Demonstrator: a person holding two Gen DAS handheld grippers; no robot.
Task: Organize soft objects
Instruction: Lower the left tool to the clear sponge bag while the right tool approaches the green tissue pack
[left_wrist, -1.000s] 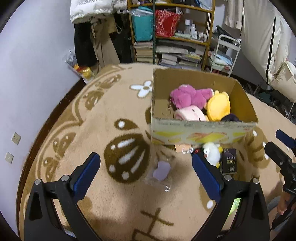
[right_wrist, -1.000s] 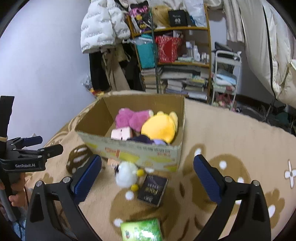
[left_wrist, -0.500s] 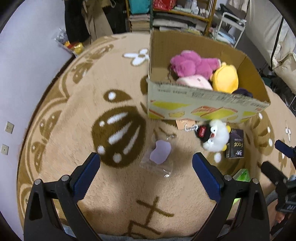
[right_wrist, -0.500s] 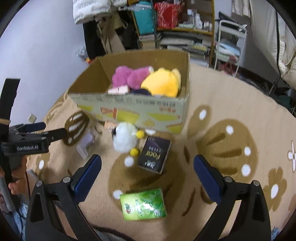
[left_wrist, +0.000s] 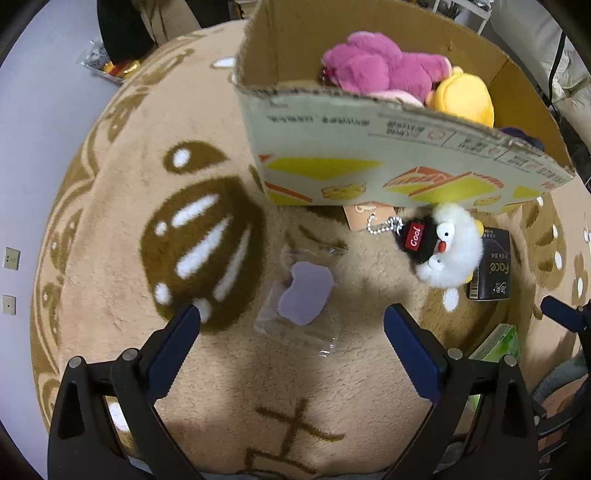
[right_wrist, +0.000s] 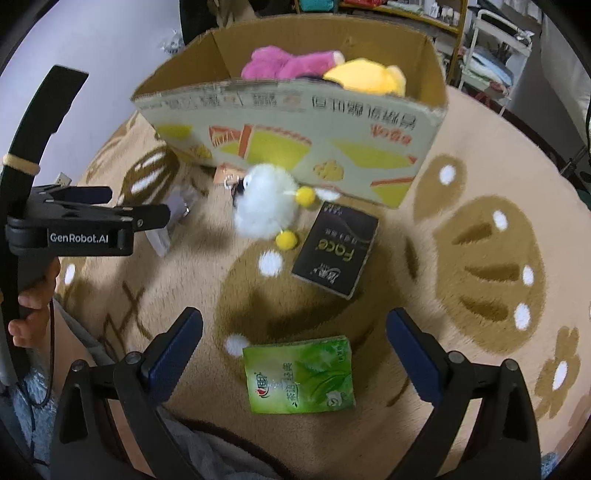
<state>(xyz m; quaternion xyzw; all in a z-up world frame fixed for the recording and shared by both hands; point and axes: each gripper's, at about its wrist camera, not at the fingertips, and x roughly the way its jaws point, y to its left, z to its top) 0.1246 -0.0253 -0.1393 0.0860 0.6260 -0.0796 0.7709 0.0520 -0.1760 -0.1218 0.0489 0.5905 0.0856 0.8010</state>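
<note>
Both tongs gape wide, empty: left gripper (left_wrist: 291, 321) over a bagged purple pad (left_wrist: 305, 291), right gripper (right_wrist: 294, 325) over green tissues (right_wrist: 299, 374). Only the left view shows the white plush's (left_wrist: 448, 245) face. The cardboard box (left_wrist: 369, 162) now looms closer.

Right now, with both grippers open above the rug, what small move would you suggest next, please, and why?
Probably lower the left gripper onto the purple soft piece in its clear bag: it lies centred between the open fingers, outside the cardboard box.
</note>
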